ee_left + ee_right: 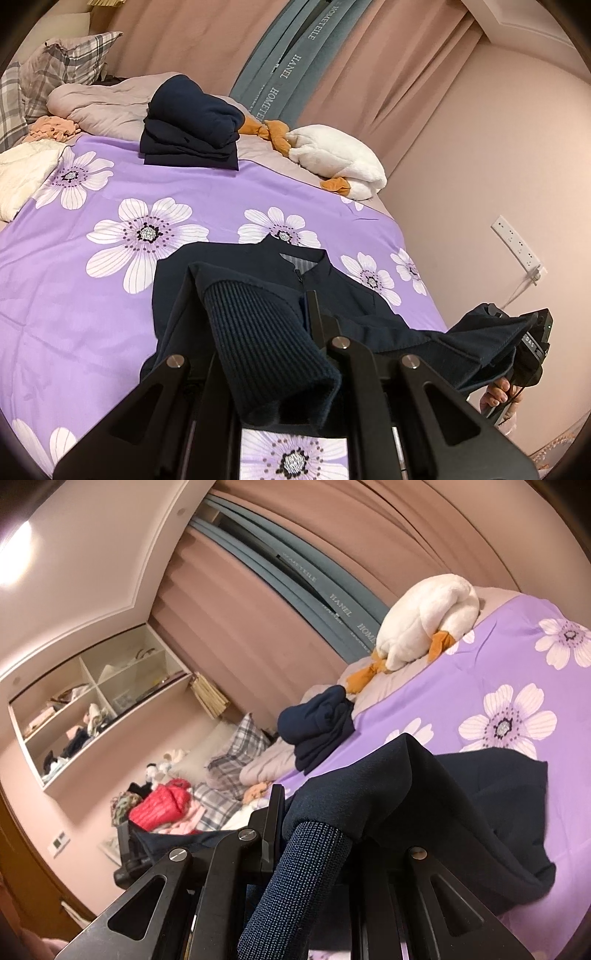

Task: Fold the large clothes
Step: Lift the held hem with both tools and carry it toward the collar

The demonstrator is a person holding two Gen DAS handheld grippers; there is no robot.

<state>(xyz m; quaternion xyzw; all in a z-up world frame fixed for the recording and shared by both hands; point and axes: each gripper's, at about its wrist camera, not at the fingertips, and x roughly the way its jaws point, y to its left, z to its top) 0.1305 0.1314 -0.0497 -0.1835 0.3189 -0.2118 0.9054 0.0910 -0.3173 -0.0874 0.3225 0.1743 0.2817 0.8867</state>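
Matt navy cloth jacket [280,295] with ribbed knit cuff [266,354]

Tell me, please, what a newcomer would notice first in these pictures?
The purple flowered bedsheet fills the scene, with a navy jacket spread near its foot, one ribbed cuff pinched in the left gripper. Further up sit a folded navy pile and a white plush goose.

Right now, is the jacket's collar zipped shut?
No. In the left wrist view the jacket lies with its collar open, showing striped lining.
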